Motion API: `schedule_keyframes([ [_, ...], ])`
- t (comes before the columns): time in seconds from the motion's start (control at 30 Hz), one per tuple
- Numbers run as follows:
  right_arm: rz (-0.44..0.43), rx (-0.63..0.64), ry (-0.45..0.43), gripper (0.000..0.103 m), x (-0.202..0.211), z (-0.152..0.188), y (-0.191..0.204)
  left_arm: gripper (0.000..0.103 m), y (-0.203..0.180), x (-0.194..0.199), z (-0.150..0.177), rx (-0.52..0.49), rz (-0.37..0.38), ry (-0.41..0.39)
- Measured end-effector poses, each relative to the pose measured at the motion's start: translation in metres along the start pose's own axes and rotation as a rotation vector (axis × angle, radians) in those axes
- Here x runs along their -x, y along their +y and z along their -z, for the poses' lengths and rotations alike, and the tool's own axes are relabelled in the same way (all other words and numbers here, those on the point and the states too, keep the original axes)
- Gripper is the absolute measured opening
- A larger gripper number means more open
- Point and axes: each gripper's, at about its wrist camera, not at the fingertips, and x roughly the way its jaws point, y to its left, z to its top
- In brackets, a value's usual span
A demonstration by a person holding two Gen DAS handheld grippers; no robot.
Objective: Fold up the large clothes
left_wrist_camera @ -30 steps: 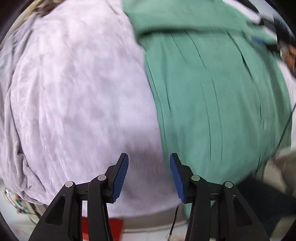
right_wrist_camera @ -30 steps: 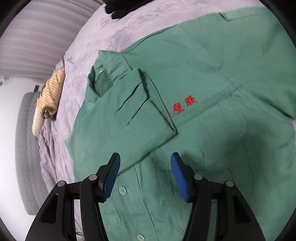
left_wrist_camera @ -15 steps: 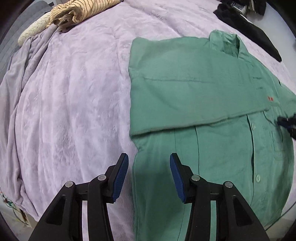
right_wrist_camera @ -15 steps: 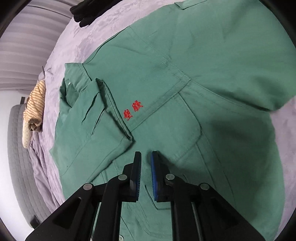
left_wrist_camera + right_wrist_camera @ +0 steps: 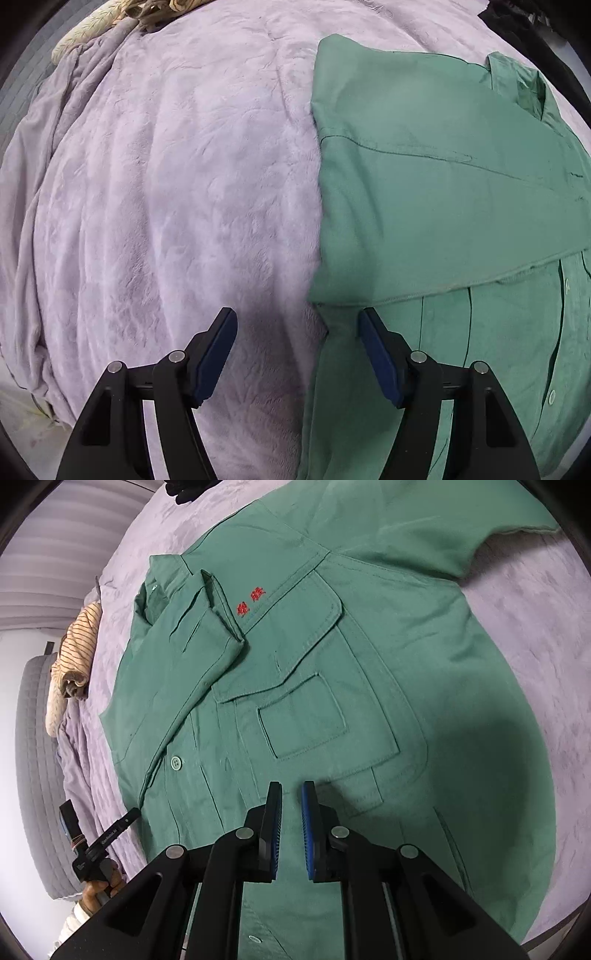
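A green work shirt (image 5: 369, 657) lies front up on the lilac blanket (image 5: 166, 184), with red stitched characters (image 5: 251, 603) above a chest pocket (image 5: 306, 716). One sleeve (image 5: 424, 192) is folded across the front; the other sleeve (image 5: 461, 528) lies spread out. My left gripper (image 5: 297, 321) points down over the shirt's side edge. Its jaws are opening, the edge lies below the gap, and the pads touch no cloth. My right gripper (image 5: 291, 788) hovers just below the pocket, shut with nothing in it. A left gripper finger (image 5: 118, 827) shows in the right wrist view.
A striped tan garment (image 5: 77, 642) lies bunched at the blanket's far corner, against a grey padded headboard (image 5: 33, 757). A black garment (image 5: 184, 487) sits beyond the collar. The blanket's edge drops off at the lower left (image 5: 33, 387). A person's hand (image 5: 99, 890) holds the left gripper.
The left gripper came down over the shirt's side edge and its jaws spread wider. The right gripper went from open to shut and slid from the folded sleeve to below the pocket.
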Motion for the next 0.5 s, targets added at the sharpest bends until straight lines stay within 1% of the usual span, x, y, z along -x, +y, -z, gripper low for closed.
schedule_keyframes([
  [0.03, -0.002, -0.008, 0.002, 0.015, 0.002, 0.002, -0.001, 0.070, -0.002, 0.006, 0.005, -0.016, -0.005, -0.006],
  [0.1, -0.006, -0.022, 0.001, 0.029, 0.007, 0.006, -0.003, 0.070, -0.012, 0.021, 0.013, -0.047, 0.000, -0.017],
  [0.13, -0.006, -0.027, -0.003, 0.045, 0.010, 0.008, -0.004, 0.070, -0.019, 0.029, 0.018, -0.057, 0.003, -0.020],
  [0.17, -0.008, -0.032, -0.010, 0.057, 0.013, 0.009, -0.004, 0.070, -0.031, 0.039, 0.024, -0.067, 0.008, -0.023],
  [0.23, -0.017, -0.031, -0.018, 0.058, 0.018, 0.011, -0.001, 0.070, -0.050, 0.052, 0.031, -0.094, 0.007, -0.033],
  [0.3, -0.030, -0.031, -0.021, 0.058, 0.023, 0.011, 0.001, 0.070, -0.070, 0.062, 0.032, -0.127, -0.025, -0.051],
  [0.33, -0.036, -0.030, -0.024, 0.061, 0.026, 0.010, 0.001, 0.070, -0.081, 0.068, 0.033, -0.146, -0.030, -0.061],
  [0.37, -0.039, -0.027, -0.028, 0.066, 0.029, 0.009, 0.002, 0.070, -0.088, 0.072, 0.030, -0.160, -0.024, -0.066],
  [0.43, -0.050, -0.019, -0.041, 0.071, 0.037, 0.006, 0.002, 0.070, -0.105, 0.082, 0.032, -0.180, -0.008, -0.071],
  [0.47, -0.054, -0.014, -0.049, 0.073, 0.042, 0.005, 0.002, 0.070, -0.117, 0.089, 0.032, -0.186, 0.000, -0.077],
  [0.5, -0.058, -0.008, -0.056, 0.073, 0.047, 0.003, 0.001, 0.073, -0.124, 0.094, 0.032, -0.191, 0.005, -0.086],
])
